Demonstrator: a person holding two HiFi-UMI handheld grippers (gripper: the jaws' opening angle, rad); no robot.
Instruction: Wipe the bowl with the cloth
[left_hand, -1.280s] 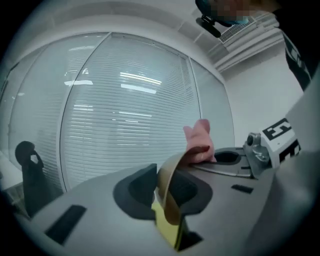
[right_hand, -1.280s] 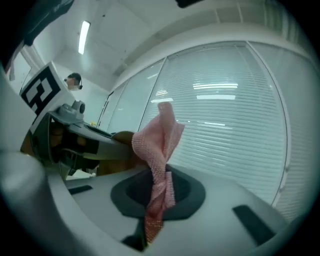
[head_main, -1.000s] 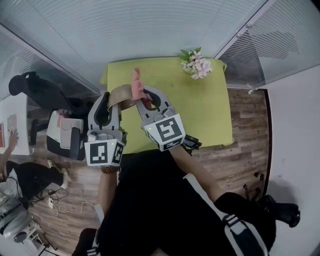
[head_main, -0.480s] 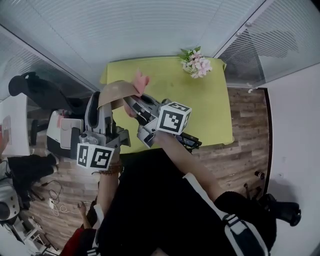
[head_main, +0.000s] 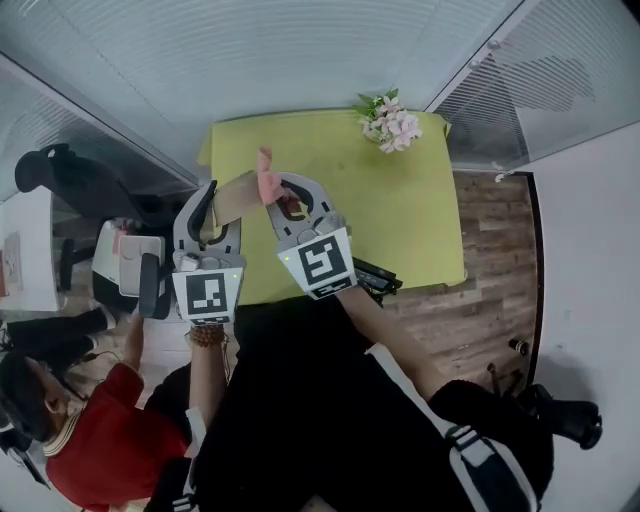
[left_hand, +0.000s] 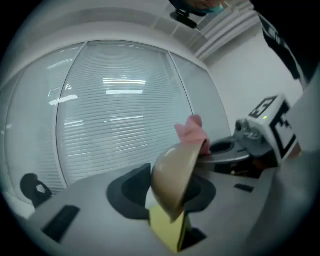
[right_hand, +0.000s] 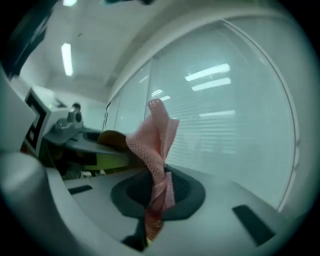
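Observation:
A tan bowl hangs tilted above the left edge of the yellow-green table. My left gripper is shut on its rim. In the left gripper view the bowl stands on edge between the jaws, which have just been opening wider with the rim still between them. A pink cloth sticks up from my right gripper, which is shut on it. In the right gripper view the cloth rises from the closed jaws. The cloth's tip shows just behind the bowl's upper rim.
A bunch of pink and white flowers stands at the table's far right corner. A black chair and a grey cabinet are left of the table. A person in red is at the lower left. Glass walls with blinds stand behind.
The left gripper came down with the bowl and rolled back level. The right gripper rolled so its marker cube faces up again. A person in red has entered at the lower left.

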